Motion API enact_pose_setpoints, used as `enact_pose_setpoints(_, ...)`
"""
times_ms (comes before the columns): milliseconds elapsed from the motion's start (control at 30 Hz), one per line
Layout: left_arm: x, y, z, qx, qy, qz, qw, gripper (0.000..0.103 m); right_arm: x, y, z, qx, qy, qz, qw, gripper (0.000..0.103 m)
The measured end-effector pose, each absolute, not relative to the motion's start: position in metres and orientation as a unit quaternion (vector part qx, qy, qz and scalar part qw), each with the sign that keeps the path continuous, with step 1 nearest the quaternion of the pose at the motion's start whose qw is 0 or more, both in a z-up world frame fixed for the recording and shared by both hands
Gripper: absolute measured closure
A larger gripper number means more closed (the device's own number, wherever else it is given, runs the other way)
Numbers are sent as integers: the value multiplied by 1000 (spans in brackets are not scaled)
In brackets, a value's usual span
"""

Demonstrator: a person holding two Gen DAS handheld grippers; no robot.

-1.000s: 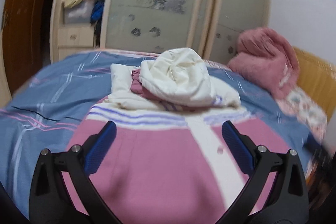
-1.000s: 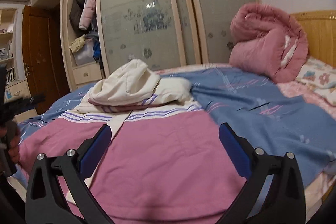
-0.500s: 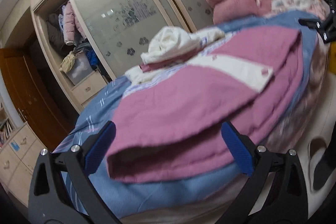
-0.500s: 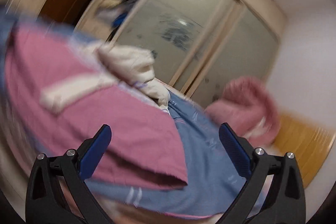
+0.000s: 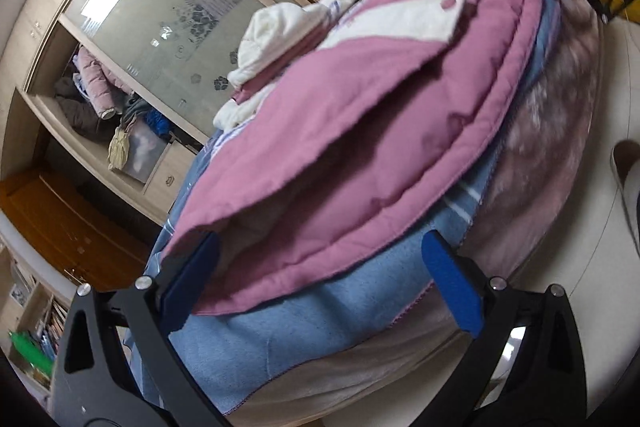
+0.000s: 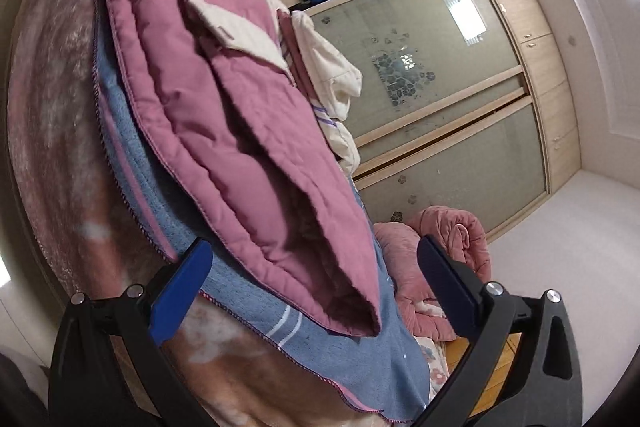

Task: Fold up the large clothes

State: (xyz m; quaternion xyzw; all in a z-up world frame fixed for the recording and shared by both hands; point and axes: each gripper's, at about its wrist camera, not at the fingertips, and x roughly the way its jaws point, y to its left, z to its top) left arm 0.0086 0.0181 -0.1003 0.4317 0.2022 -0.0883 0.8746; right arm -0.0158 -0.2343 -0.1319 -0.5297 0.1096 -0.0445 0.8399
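Pale wardrobe doors (image 5: 168, 27) with frosted panels fill the background, and one open wardrobe compartment (image 5: 112, 115) holds bundled jackets and loose clothes. Nearer, the bed (image 5: 280, 339) carries a blue blanket over a pink fleece cover, with a rolled pink quilt (image 6: 444, 247) at its far end. On the blanket lies the task's garment, a large pink padded coat (image 5: 360, 115) with a cream placket and cream hood (image 5: 276, 35), its hem hanging at the bed's edge.

Both views are tipped sideways toward that hem. The left claw (image 5: 320, 279) is spread wide, its left pad just beside the coat's near corner, nothing between the pads. The right claw (image 6: 316, 283) is likewise wide, framing the opposite hem corner without gripping it.

This looks like the approach before the first fold: each claw probably needs to slide onto its corner, catching both layers of the hem, then close and lift together toward the hood.
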Motion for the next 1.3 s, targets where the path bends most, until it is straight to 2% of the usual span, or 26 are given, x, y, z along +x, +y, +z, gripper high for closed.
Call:
enact_pose_setpoints(200,17,14,-109,463,186,-63,864,2,-5,-232,-136,-543,115,-48,830,1)
enact_pose_setpoints(533,3,8,-99,507,82,-19,858,2,8,-226,-130,-546,97,-63,830,1)
enact_pose_setpoints(767,25,-3,-104,521,92,9,849,2,20,-218,-124,-545,88,-73,831,1)
enact_pose_setpoints(933,46,-7,-92,477,117,14,871,2,38,-218,-114,-522,94,-80,844,1)
enact_pose_setpoints(967,51,-6,-88,460,125,12,879,5,42,-219,-111,-513,98,-81,849,1)
enact_pose_setpoints(1000,54,-6,-85,447,133,8,885,13,48,-220,-107,-500,104,-82,856,2)
enact_pose_setpoints(1067,60,-5,-78,414,155,-3,897,24,57,-222,-102,-483,118,-80,864,10)
enact_pose_setpoints(1100,62,-5,-78,407,161,-7,899,33,62,-223,-100,-475,128,-78,867,17)
enact_pose_setpoints(1133,63,-6,-78,404,165,-9,900,40,69,-224,-97,-464,141,-74,871,29)
enact_pose_setpoints(1167,65,-7,-78,400,170,-13,900,45,75,-224,-96,-456,157,-69,873,34)
enact_pose_setpoints(1200,67,-7,-79,392,182,-22,902,57,81,-224,-96,-451,170,-65,874,46)
enact_pose_setpoints(1233,70,-7,-78,376,197,-31,905,64,85,-224,-96,-447,180,-62,874,57)
enact_pose_setpoints(1300,73,-3,-78,345,216,-41,912,70,93,-222,-96,-431,207,-53,877,72)
